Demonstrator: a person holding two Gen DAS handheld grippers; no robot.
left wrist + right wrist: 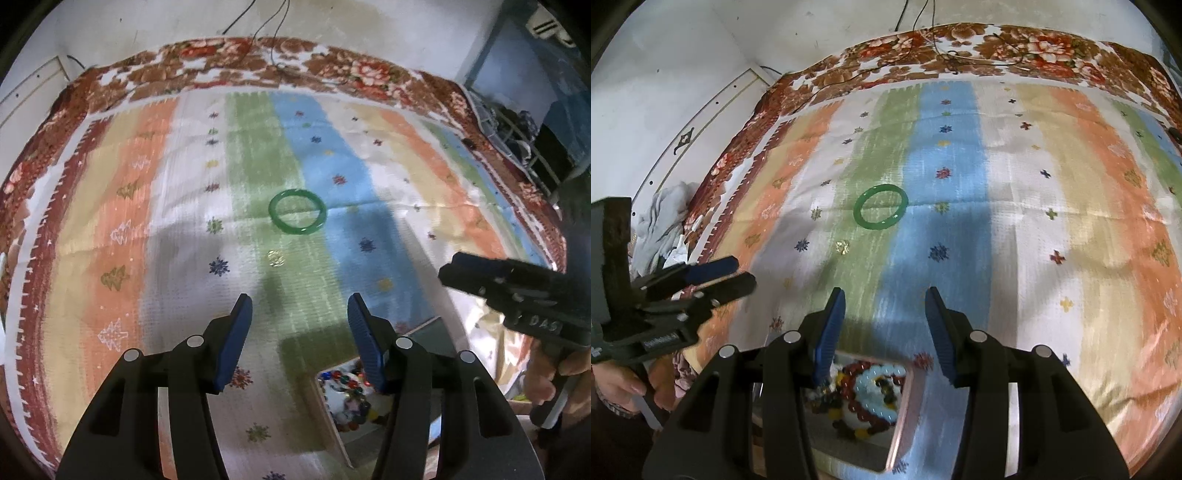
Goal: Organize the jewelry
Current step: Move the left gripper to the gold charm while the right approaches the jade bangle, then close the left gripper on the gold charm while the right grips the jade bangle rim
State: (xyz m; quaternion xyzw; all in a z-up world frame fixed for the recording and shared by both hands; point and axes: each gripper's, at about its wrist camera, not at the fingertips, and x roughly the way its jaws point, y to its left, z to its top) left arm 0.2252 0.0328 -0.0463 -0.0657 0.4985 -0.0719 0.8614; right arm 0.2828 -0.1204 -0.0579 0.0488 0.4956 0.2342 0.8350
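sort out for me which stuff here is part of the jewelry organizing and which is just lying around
Part of the job:
- green bangle
- small gold ring
- box of beaded jewelry

Just lying about:
- striped cloth
- floral blanket
- cables
- crumpled grey cloth

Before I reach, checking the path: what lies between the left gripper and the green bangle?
Only a small gold ring on the cloth, between left gripper and green bangle; left wrist view.

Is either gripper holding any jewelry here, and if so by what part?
Nothing is held. The left gripper and right gripper both stand open and empty above the cloth; the green bangle lies apart on it.
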